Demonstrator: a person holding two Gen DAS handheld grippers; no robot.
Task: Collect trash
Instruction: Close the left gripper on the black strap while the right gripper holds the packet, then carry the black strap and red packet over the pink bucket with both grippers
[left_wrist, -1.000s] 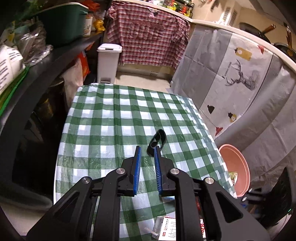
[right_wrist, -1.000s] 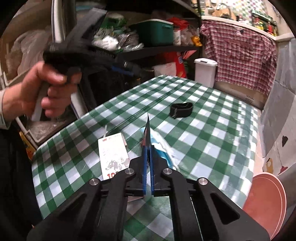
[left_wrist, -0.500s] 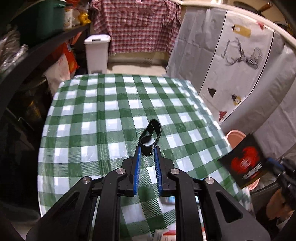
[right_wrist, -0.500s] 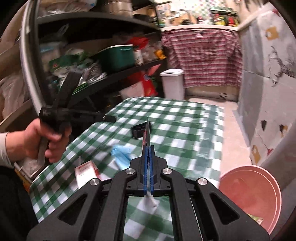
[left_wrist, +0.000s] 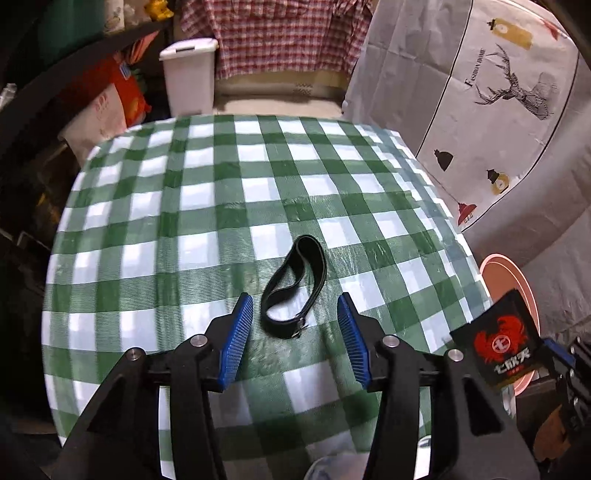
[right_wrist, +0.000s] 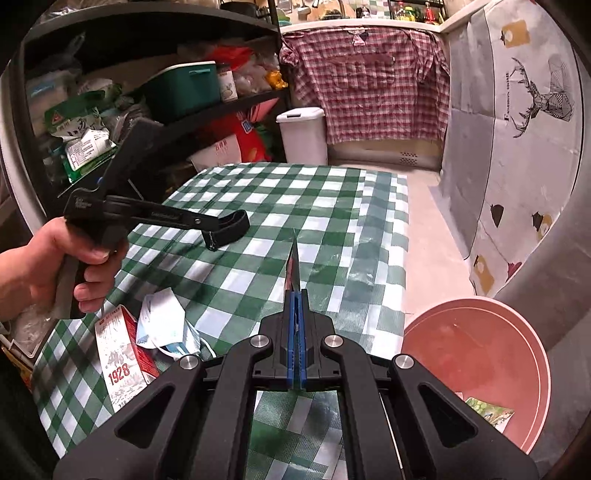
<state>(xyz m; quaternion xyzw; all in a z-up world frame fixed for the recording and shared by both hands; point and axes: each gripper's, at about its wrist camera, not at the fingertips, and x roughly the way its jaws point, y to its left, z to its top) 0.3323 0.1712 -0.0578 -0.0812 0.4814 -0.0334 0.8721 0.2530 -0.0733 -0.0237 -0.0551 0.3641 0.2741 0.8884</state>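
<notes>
Opening, left claw: the left gripper (left_wrist: 294, 325) has just been spreading its jaws over the black strap loop (left_wrist: 293, 290); compared with a second ago, when the blue pads sat close together short of it, they are now apart on either side of the loop's near end, not pressing on it.
Meaning for the task: judged, this is the set-up for a pinch on the strap; the pick itself is not yet made.
Right claw: the right gripper (right_wrist: 294, 291) is pressed together on a thin black sachet (left_wrist: 498, 349), seen edge-on ahead of its own tips and face-on, with a red crab print, at the right of the left wrist view.
Change on the right: a second ago the sachet hung over the tablecloth; now the pink basin (right_wrist: 476, 373) lies close to the right of that claw, below the table edge. Judged, the drop is near.
Beyond the right claw, to its left: a crumpled face mask (right_wrist: 164, 325) touching a red-and-white carton (right_wrist: 118, 358), both on the green checked tablecloth (right_wrist: 325, 229).
In the basin: one small green wrapper (right_wrist: 487, 411).
Far from both claws: a white pedal bin (right_wrist: 303, 134) past the table's far end.
Count: one strap, one sachet, one mask, one carton, one wrapper, one basin, one bin, two grippers.
</notes>
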